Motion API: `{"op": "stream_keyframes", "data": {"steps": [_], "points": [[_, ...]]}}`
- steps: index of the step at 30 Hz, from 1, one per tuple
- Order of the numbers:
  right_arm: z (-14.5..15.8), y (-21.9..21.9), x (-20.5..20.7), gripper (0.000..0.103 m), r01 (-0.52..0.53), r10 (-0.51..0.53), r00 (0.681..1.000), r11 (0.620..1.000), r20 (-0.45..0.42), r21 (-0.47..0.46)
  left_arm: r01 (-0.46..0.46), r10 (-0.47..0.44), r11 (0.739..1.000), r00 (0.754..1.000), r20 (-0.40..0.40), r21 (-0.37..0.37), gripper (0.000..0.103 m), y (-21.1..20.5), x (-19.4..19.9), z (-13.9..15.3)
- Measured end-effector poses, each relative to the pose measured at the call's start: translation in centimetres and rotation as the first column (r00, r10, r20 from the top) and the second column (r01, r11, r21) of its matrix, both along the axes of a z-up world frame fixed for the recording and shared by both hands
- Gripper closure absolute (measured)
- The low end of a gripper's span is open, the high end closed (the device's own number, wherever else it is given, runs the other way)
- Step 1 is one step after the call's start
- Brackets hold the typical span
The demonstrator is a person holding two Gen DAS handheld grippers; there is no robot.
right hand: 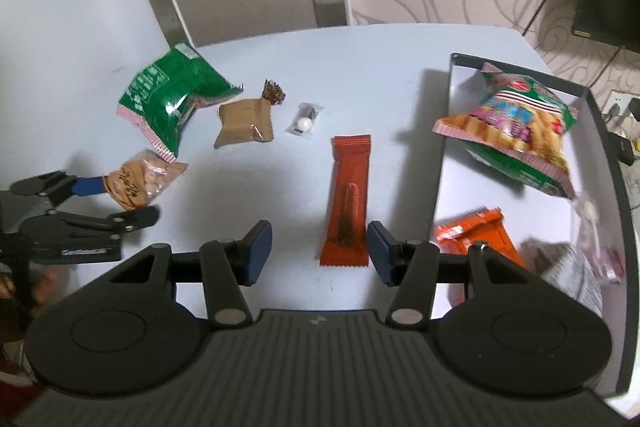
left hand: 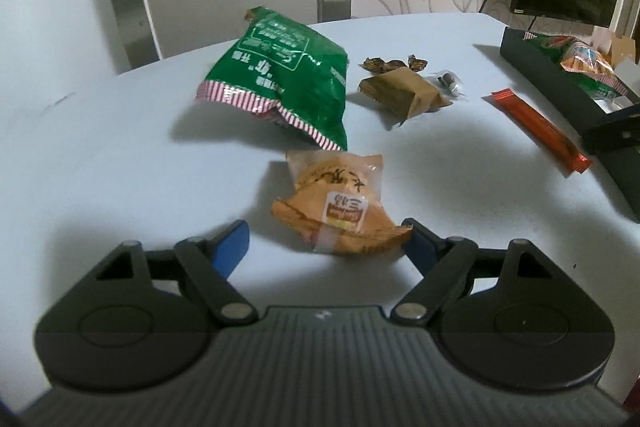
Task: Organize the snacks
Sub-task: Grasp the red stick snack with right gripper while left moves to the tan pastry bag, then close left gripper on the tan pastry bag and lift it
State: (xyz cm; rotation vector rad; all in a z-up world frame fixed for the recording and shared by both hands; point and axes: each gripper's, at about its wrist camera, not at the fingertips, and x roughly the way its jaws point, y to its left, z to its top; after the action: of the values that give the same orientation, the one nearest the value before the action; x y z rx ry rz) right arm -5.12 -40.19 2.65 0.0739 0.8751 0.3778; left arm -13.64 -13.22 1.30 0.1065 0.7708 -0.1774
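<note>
A small orange peanut packet (left hand: 340, 209) lies on the pale table (left hand: 120, 155) between the left gripper's (left hand: 326, 241) spread jaws, one corner touching a blue pad. The right gripper (right hand: 320, 251), jaws apart and empty, hovers by a red snack bar (right hand: 348, 203).

Table (right hand: 380, 67): smooth, matt pale surface. Green bag (left hand: 288, 75): glossy, crinkled plastic film. Beside it, the brown packet (left hand: 404, 93) looked like matt paper and the peanut pouch (left hand: 340, 211) was clear, shiny plastic. Orange stick wrapper (right hand: 348, 203): satin foil. Tray (right hand: 520, 75) wall: dark, matt. Gripper pads (right hand: 258, 251): matt blue.
</note>
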Motion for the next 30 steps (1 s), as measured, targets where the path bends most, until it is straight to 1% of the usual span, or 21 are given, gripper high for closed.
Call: {"op": "stream_keyframes", "data": {"steps": [3, 7, 10, 15, 17, 18, 20, 23, 26, 27, 29, 30], "points": [[-0.8, 1.0, 1.7, 0.044, -0.011, 0.011, 1.000, 0.999, -0.012, -0.044, -0.009, 0.009, 1.000, 1.000, 0.000, -0.006, 0.020, 0.1, -0.2, 0.0], [-2.5, 1.8, 3.9, 0.044, 0.006, -0.011, 0.999, 0.992, -0.043, -0.122, -0.018, 0.018, 1.000, 1.000, -0.004, -0.014, 0.020, 0.5, -0.4, 0.1], [-3.1, 2.3, 4.7, 0.047, -0.001, -0.004, 0.999, 0.989, -0.036, -0.150, -0.023, 0.022, 1.000, 1.000, -0.005, -0.017, 0.020, 0.5, -0.4, 0.1], [-3.4, 2.8, 4.9, 0.053, -0.021, 0.021, 1.000, 0.986, -0.005, -0.163, -0.029, 0.029, 0.999, 1.000, -0.002, -0.016, 0.020, 0.5, -0.3, 0.3], [-3.4, 2.7, 4.6, 0.063, -0.028, 0.029, 1.000, 0.986, 0.003, -0.162, -0.026, 0.026, 1.000, 1.000, 0.004, -0.016, 0.020, 0.5, -0.3, 0.4], [-3.3, 2.7, 4.5, 0.065, -0.026, 0.026, 1.000, 0.987, 0.001, -0.161, -0.022, 0.022, 1.000, 1.000, 0.008, -0.016, 0.020, 0.4, -0.4, 0.4], [-2.9, 2.3, 4.0, 0.065, -0.013, 0.014, 1.000, 0.989, 0.009, -0.146, -0.018, 0.018, 1.000, 1.000, 0.013, -0.011, 0.020, 0.3, -0.4, 0.5], [-2.5, 2.4, 3.9, 0.065, 0.004, 0.003, 0.999, 0.983, 0.040, -0.184, -0.008, 0.008, 1.000, 1.000, 0.013, -0.008, 0.020, 0.1, -0.5, 0.5], [-3.2, 2.3, 4.4, 0.065, -0.009, 0.010, 1.000, 0.985, 0.003, -0.172, -0.009, 0.009, 1.000, 1.000, 0.016, -0.008, 0.020, 0.1, -0.6, 0.6], [-3.2, 2.4, 4.4, 0.065, -0.012, 0.014, 1.000, 0.986, 0.008, -0.166, -0.012, 0.012, 1.000, 1.000, 0.014, -0.008, 0.020, 0.2, -0.5, 0.6], [-3.2, 2.7, 4.6, 0.078, -0.035, 0.038, 0.999, 0.986, 0.014, -0.162, -0.015, 0.016, 1.000, 1.000, 0.013, -0.010, 0.020, 0.3, -0.6, 0.6], [-3.3, 3.0, 4.5, 0.078, -0.046, 0.050, 0.999, 0.985, 0.019, -0.166, -0.017, 0.017, 1.000, 1.000, 0.015, -0.010, 0.020, 0.3, -0.7, 0.6]]}}
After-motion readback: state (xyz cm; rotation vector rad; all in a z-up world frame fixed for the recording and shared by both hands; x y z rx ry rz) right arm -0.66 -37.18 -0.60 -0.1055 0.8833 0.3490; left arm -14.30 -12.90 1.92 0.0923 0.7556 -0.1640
